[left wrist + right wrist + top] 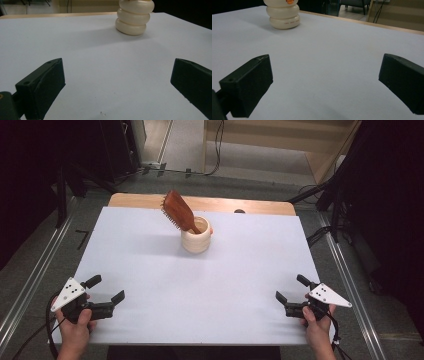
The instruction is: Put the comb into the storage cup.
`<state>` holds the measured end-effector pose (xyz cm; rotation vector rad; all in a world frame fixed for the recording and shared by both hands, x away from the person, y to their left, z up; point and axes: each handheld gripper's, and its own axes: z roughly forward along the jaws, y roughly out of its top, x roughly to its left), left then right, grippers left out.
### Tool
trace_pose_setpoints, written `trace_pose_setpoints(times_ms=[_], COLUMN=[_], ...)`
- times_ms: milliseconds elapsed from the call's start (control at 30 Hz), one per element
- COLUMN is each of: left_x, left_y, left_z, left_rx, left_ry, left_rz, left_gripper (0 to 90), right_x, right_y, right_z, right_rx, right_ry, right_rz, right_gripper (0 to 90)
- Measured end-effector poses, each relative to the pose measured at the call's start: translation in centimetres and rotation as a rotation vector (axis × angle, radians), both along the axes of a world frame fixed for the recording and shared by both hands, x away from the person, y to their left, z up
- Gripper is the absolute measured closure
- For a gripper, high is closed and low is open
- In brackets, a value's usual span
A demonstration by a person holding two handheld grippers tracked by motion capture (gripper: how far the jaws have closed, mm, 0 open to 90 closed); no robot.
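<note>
A cream ribbed cup [196, 240] stands at the back middle of the white table [150, 275]. A brown wooden hairbrush [178, 211] leans out of it toward the upper left, bristles facing down-left. My left gripper [105, 289] rests near the front left corner, open, nothing between its jaws. My right gripper [292, 288] sits near the front right corner, also open and empty. The cup [133, 18] appears far ahead in the left gripper view, and the same cup [283, 15], with an orange mark, far ahead in the right gripper view.
The table's wooden back edge [210, 203] shows behind the white sheet. Metal floor rails [345, 270] run along both sides. Cables [217, 150] and dark stands lie beyond the table.
</note>
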<state>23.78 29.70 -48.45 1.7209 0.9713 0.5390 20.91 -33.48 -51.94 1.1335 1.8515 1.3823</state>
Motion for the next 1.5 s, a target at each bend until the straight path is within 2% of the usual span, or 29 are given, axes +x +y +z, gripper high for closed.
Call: trace_pose_setpoints(times_ms=[100, 200, 333, 500, 633, 767, 867, 1133, 1500], left_x=[-0.2, -0.4, -0.5, -0.5, -0.4, -0.7, -0.7, -0.4, -0.4], left_y=[0.5, 1.1, 1.9, 2.6, 2.5, 2.5, 2.6, 2.5, 2.5], left_z=[-0.1, -0.1, 0.0, -0.1, -0.5, -0.7, -0.8, -0.9, -0.9], left_rx=[0.019, 0.017, -0.008, 0.003, 0.003, -0.017, -0.026, -0.018, -0.026], left_ry=[-0.002, -0.007, -0.012, -0.014, -0.006, -0.019, -0.013, 0.012, 0.012], left_rz=[0.009, 0.032, 0.047, 0.069, 0.061, 0.076, 0.082, 0.067, 0.061], left_gripper=[0.0, 0.0, 0.0, 0.0, 0.0, 0.0, 0.0, 0.0, 0.0], right_x=[0.0, 0.0, 0.0, 0.1, 0.1, 0.1, 0.0, 0.1, 0.1], right_y=[0.0, 0.0, 0.0, 0.0, 0.0, 0.0, 0.1, 0.1, 0.1], right_z=[0.0, 0.0, 0.0, 0.0, 0.0, 0.0, 0.0, 0.0, -0.1], right_rx=[0.001, -0.004, -0.004, -0.004, -0.002, -0.005, -0.007, -0.015, -0.015], right_ry=[-0.001, -0.004, -0.004, -0.003, -0.003, -0.002, 0.000, -0.004, -0.003], right_rz=[-0.002, 0.000, 0.000, -0.001, -0.002, -0.001, -0.002, 0.003, 0.003], right_gripper=[0.0, 0.0, 0.0, 0.0, 0.0, 0.0, 0.0, 0.0, 0.0])
